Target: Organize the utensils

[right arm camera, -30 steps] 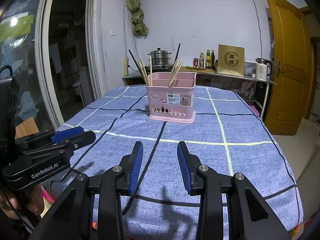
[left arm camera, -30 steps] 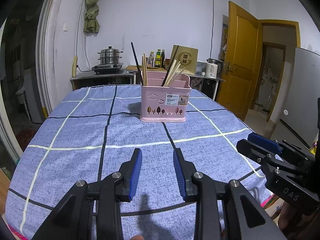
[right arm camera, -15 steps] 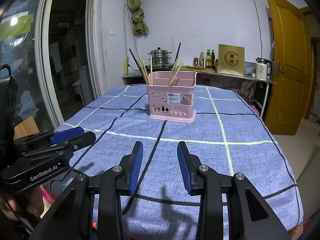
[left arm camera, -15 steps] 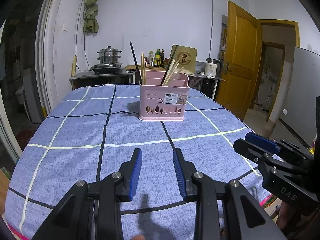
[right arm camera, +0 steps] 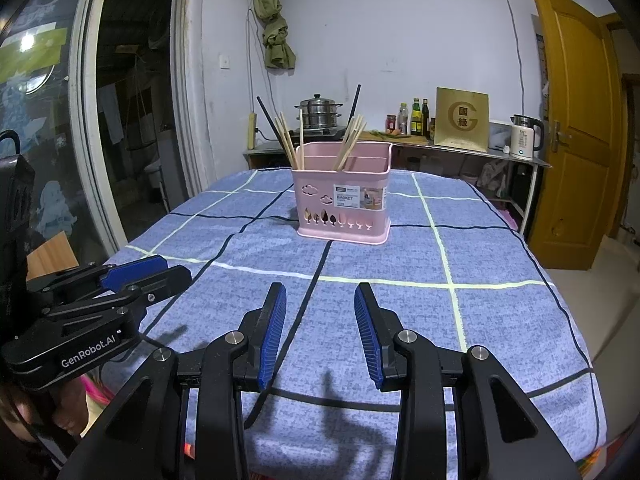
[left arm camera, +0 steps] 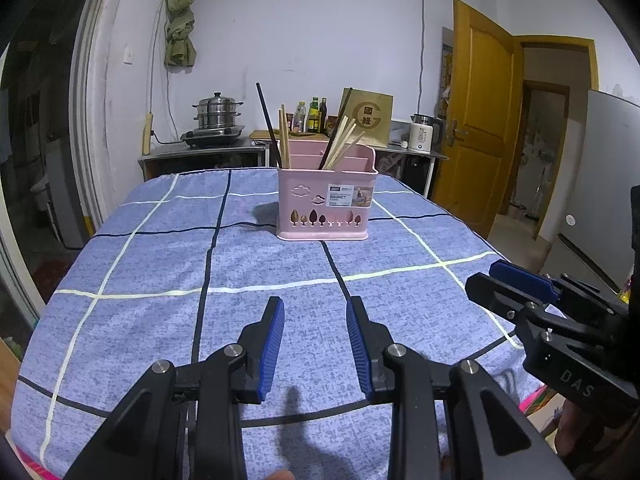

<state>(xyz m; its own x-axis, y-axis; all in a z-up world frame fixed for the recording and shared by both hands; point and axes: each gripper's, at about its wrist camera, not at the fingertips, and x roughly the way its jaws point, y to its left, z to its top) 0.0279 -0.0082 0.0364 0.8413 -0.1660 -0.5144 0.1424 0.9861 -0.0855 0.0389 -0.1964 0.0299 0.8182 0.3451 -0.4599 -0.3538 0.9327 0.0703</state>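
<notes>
A pink utensil basket (left arm camera: 326, 204) (right arm camera: 343, 200) stands upright near the far middle of the table. Several wooden chopsticks (left arm camera: 340, 142) (right arm camera: 348, 144) and two black ones (left arm camera: 266, 116) lean in its compartments. My left gripper (left arm camera: 315, 312) hovers over the near edge of the table, open, with nothing between its blue pads. My right gripper (right arm camera: 320, 298) hovers beside it, also open and empty. Each gripper shows in the other's view: the right gripper (left arm camera: 520, 280) at the right side, the left gripper (right arm camera: 136, 270) at the left. Both are well short of the basket.
The table wears a blue checked cloth (left arm camera: 160, 264) (right arm camera: 480, 320). Behind it a counter holds a steel steamer pot (left arm camera: 218, 114), bottles (left arm camera: 316, 114), a gold box (right arm camera: 462, 120) and a white kettle (right arm camera: 524, 140). A yellow door (left arm camera: 476, 120) stands at the right.
The scene has shifted only very slightly between frames. Both grippers keep their place and the same opening.
</notes>
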